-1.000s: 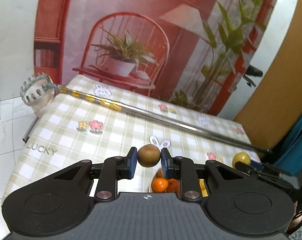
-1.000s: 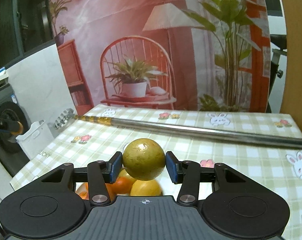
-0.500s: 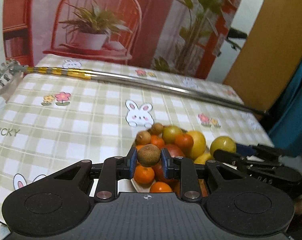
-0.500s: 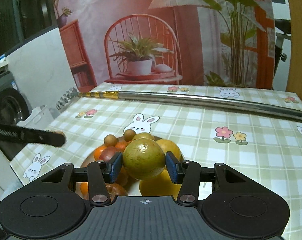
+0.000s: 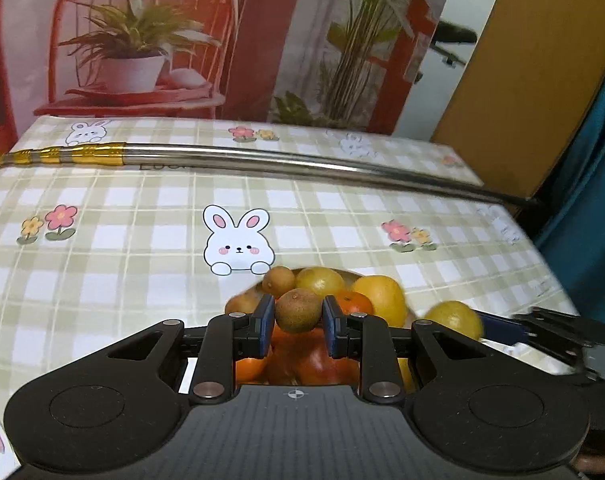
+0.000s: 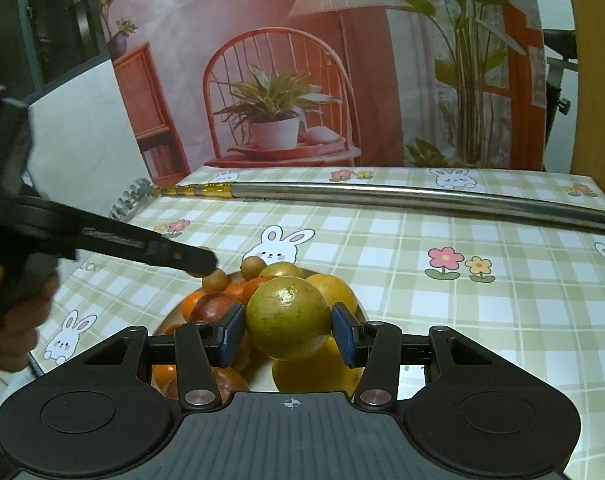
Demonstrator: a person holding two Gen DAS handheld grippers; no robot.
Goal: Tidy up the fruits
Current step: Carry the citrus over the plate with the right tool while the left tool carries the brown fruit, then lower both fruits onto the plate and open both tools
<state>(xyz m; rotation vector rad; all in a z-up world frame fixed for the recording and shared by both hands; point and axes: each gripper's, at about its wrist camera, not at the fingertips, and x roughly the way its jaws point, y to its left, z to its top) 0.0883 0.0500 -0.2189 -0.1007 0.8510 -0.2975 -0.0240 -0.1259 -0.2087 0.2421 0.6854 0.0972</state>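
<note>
My left tool clamps a small brown round fruit, my right tool a large yellow-green citrus, both above the heaped fruit plate. Released on that mound, either may roll onto the bench.

Green-and-cream checked tablecloth with bunny and flower prints fills mid-frame. Long steel pole with gold-banded end lies across its far side. Printed backdrop of red chair and potted plant fills upper frame.

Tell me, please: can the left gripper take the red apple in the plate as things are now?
Probably not yet. The left gripper is already shut on a small brown fruit, so its jaws are full. The red apple lies in the pile beneath; the gripper would need to release first.
</note>
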